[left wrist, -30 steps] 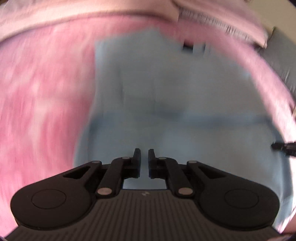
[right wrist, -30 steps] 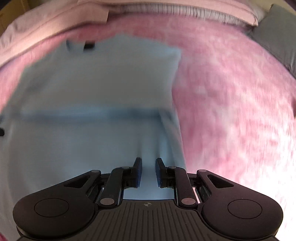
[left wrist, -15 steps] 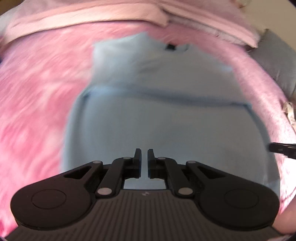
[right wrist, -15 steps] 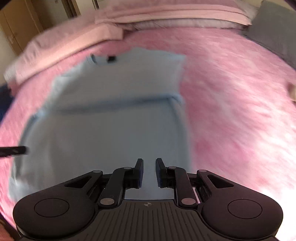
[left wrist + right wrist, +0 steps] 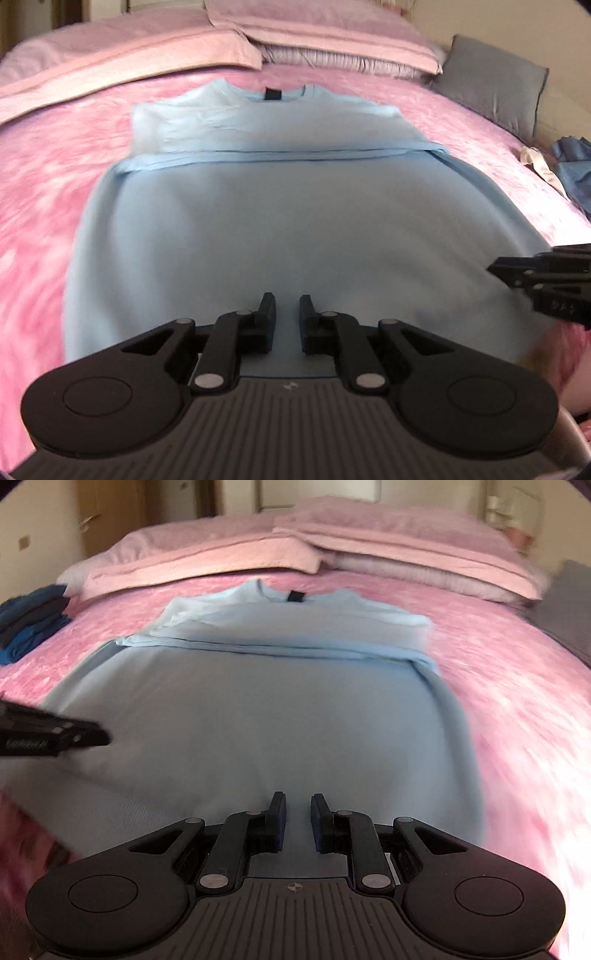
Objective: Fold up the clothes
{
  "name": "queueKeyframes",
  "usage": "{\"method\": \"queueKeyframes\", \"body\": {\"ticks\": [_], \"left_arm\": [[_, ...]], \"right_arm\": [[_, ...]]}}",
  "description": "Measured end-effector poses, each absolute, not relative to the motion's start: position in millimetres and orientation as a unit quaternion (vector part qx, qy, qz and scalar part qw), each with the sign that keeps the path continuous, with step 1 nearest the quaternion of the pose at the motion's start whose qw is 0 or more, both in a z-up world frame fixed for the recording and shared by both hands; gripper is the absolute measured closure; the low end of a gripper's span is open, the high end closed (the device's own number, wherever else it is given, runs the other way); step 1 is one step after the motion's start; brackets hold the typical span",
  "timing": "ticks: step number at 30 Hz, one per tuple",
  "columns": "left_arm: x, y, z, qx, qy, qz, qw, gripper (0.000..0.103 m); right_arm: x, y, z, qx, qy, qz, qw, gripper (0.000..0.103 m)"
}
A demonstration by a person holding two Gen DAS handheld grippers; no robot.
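A light blue T-shirt (image 5: 295,221) lies spread on a pink bed cover (image 5: 44,192), its collar at the far end with a small dark neck label (image 5: 272,93) showing. Across the shirt runs a folded edge: the sleeves look turned in over the body, leaving a narrower far part and a wider near part. The near hem reaches right up under both cameras.

The left hand-held gripper (image 5: 287,317) sits low over the near hem, its jaws parted by a narrow gap with blue cloth visible between them; whether the fingers actually pinch the fabric I cannot tell. The right hand-held gripper (image 5: 298,821) is placed the same way, jaws slightly apart above the hem, near the shirt's right side. Each gripper's tip shows at the edge of the other's view.

At the far end of the bed are pink pillows (image 5: 207,557). A grey cushion (image 5: 491,81) lies at the far right, a pile of dark blue clothes (image 5: 33,620) at the far left, and blue fabric (image 5: 576,162) at the right edge.
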State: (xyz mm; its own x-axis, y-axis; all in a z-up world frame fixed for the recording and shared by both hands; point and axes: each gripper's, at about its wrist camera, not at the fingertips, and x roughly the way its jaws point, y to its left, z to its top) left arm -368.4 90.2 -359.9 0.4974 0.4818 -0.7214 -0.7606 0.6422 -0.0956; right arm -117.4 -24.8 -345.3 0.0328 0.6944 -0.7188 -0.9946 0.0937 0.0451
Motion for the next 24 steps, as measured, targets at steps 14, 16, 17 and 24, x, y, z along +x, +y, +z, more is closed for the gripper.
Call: {"method": "queueKeyframes", "body": {"ticks": [14, 16, 17, 24], "left_arm": [[-419.0, -47.2, -316.0, -0.207, 0.346, 0.436, 0.805, 0.08], [-423.1, -66.3, -310.4, -0.196, 0.346, 0.443, 0.803, 0.078], [-424.9, -73.6, -306.9, -0.191, 0.344, 0.446, 0.804, 0.075], [-433.9, -104.4, -284.3, -0.159, 0.324, 0.458, 0.812, 0.07]], "right_arm": [[-186.5, -141.2, -305.9, -0.205, 0.356, 0.589, 0.696, 0.028], [-196.8, -151.0, -299.1, -0.209, 0.346, 0.588, 0.7, 0.028], [-200.1, -157.1, -295.2, -0.206, 0.344, 0.588, 0.703, 0.028], [-209.0, -192.3, -275.6, -0.183, 0.326, 0.581, 0.723, 0.028]]}}
